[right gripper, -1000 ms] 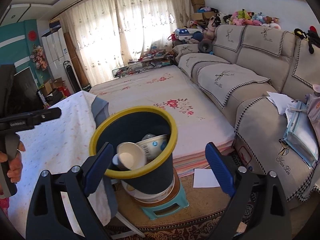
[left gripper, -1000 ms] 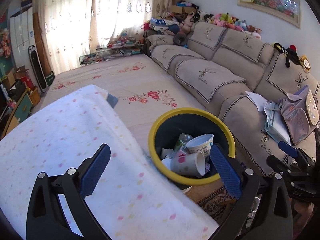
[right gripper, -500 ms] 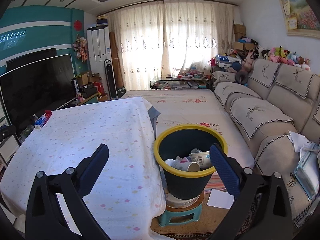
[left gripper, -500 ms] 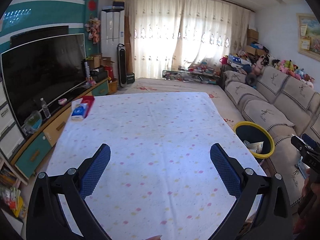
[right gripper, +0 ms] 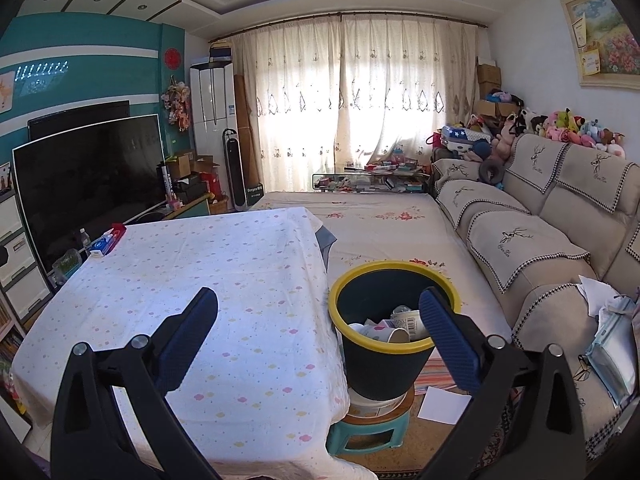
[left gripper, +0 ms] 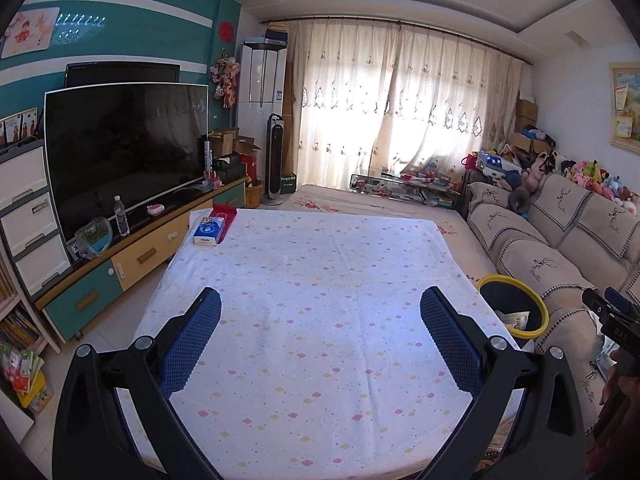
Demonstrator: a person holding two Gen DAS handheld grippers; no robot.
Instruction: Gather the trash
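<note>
Both tools are spread wide and hold nothing: the left tool (left gripper: 320, 336) over the counter (left gripper: 320, 280), the right tool (right gripper: 318, 334) near the bin (right gripper: 394, 320). The bin sits right of the counter on a stool (right gripper: 368, 432), so trash drops in easily. Cups (right gripper: 386, 334) lie inside.

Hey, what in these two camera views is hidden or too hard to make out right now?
- Bin contents, left wrist view: only one cup shows; the rim and table edge hide the rest.
- Bin contents, right wrist view: the right gripper's finger covers part of the pile.
- Stool: the tablecloth hides its left part.
- Tissue pack: its print is too small to read.
</note>
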